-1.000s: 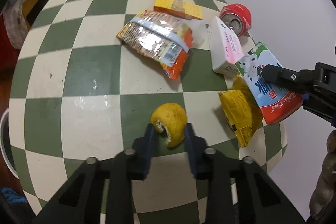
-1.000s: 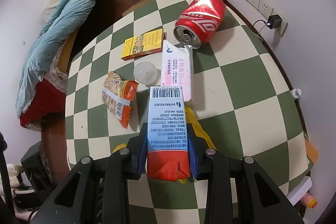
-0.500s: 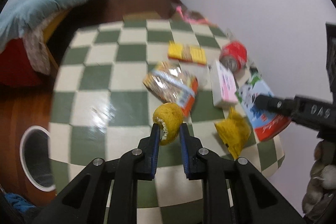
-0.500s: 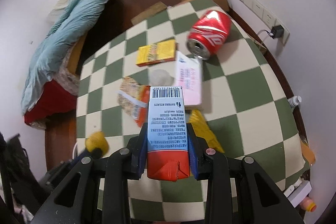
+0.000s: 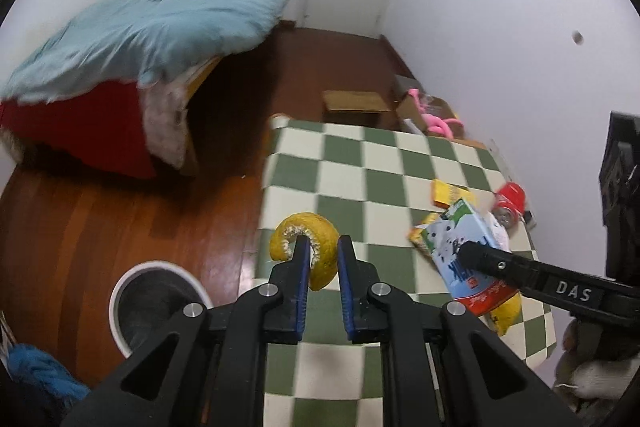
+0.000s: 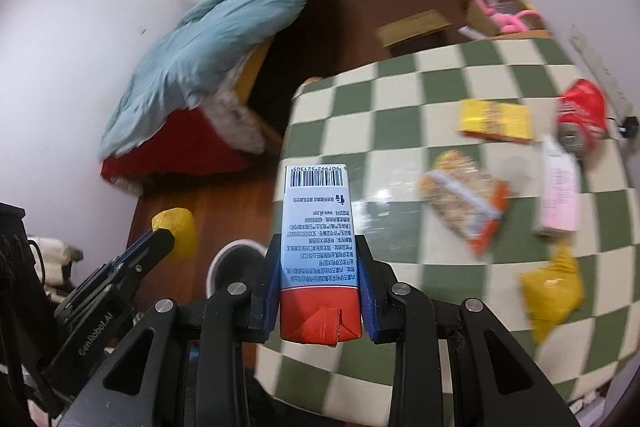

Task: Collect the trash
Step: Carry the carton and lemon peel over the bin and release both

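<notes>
Two grippers, each loaded. The left gripper (image 5: 322, 259), low centre of its view, is clamped on one yellow fruit peel (image 5: 316, 241), jaws just closed tighter. The right gripper (image 6: 318, 279) grips one milk carton (image 6: 316, 227). One white bin (image 5: 154, 301) stands on the floor, lower left. Five items lie on the checkered counter (image 6: 400, 99): one red can (image 6: 582, 111), one yellow box (image 6: 496, 121), one snack bag (image 6: 464, 199), one pink-white box (image 6: 558, 191), one yellow wrapper (image 6: 554, 293).

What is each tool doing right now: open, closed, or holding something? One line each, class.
Left tool: closed on the yellow fruit peel.
Right tool: closed on the milk carton.
</notes>
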Action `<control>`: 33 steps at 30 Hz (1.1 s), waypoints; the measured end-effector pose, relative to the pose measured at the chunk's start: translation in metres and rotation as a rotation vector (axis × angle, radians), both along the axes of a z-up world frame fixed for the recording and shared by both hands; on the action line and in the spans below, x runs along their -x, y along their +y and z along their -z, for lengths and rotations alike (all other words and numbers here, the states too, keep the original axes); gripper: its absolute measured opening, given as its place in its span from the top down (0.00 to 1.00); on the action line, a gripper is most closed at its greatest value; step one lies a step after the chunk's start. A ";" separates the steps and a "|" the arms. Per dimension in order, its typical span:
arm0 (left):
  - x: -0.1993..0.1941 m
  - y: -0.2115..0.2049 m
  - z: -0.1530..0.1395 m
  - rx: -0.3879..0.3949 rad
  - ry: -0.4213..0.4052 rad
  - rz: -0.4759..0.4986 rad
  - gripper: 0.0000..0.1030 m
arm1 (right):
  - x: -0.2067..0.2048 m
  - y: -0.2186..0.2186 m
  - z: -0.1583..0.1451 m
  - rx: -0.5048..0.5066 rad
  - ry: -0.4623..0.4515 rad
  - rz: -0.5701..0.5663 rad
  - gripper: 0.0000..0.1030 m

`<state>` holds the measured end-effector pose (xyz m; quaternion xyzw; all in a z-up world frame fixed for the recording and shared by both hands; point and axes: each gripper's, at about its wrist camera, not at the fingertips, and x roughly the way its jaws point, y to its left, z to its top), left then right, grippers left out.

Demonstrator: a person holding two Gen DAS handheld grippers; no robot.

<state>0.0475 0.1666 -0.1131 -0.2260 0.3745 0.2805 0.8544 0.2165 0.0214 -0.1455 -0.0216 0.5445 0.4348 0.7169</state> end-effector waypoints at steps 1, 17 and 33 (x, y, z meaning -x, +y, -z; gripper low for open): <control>0.010 0.009 0.001 0.021 -0.009 -0.018 0.90 | 0.008 0.011 0.004 0.002 0.013 -0.010 0.67; 0.149 0.155 0.109 0.277 0.097 -0.304 0.89 | 0.144 0.225 0.153 0.229 0.133 -0.327 0.67; 0.229 0.191 0.200 0.299 0.343 -0.555 0.04 | 0.194 0.319 0.263 0.463 0.041 -0.439 0.02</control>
